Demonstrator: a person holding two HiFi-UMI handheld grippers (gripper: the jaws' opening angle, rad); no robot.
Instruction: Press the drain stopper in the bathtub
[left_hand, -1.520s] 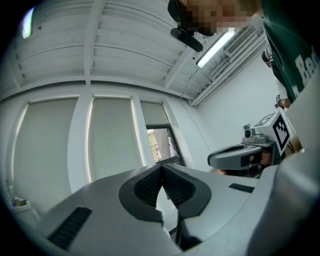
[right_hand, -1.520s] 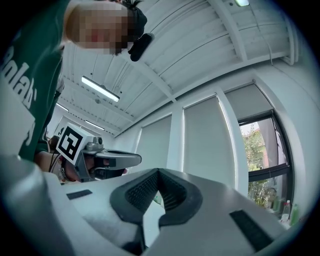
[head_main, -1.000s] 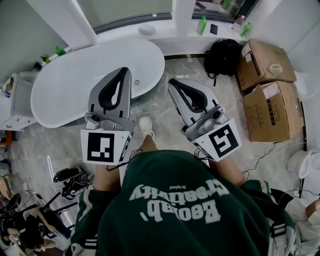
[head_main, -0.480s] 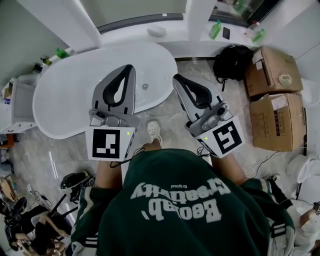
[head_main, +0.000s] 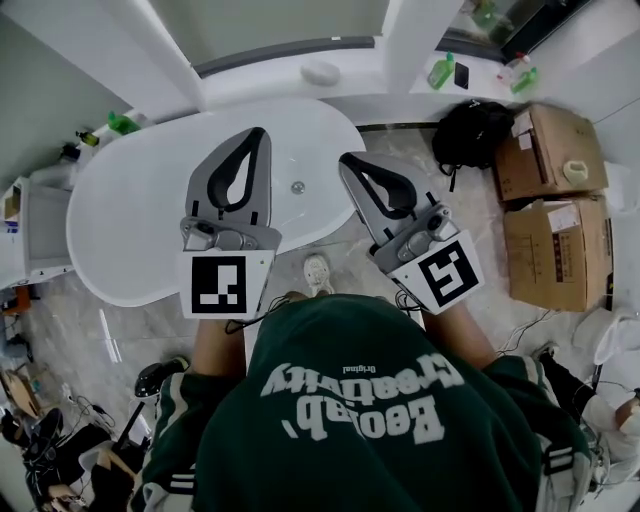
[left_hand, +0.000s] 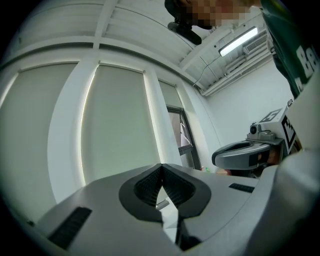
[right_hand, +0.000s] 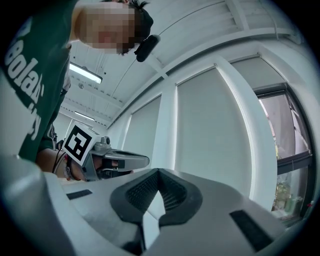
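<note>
Left gripper (head_main: 253, 137) above bathtub (head_main: 130, 210), right gripper (head_main: 346, 160) at its rim; both closed, empty. Drain stopper (head_main: 297, 187) on bathtub floor, small, detail unreadable.

glossy white bathtub (head_main: 130, 200), shiny metal drain stopper (head_main: 297, 187), matt cardboard boxes (head_main: 555, 255)

Head view steeply down; both gripper views tilted upward.

The head view is taken from above the person, with the tub (head_main: 130, 200) at 11 o'clock and the left gripper (head_main: 255, 135) and right gripper (head_main: 348, 160) close under the lens. Each gripper view is taken from just behind its own jaws, facing the windows (left_hand: 115, 125), which both share. The other gripper is caught at 3 o'clock in the left, 9 o'clock in the right.
</note>
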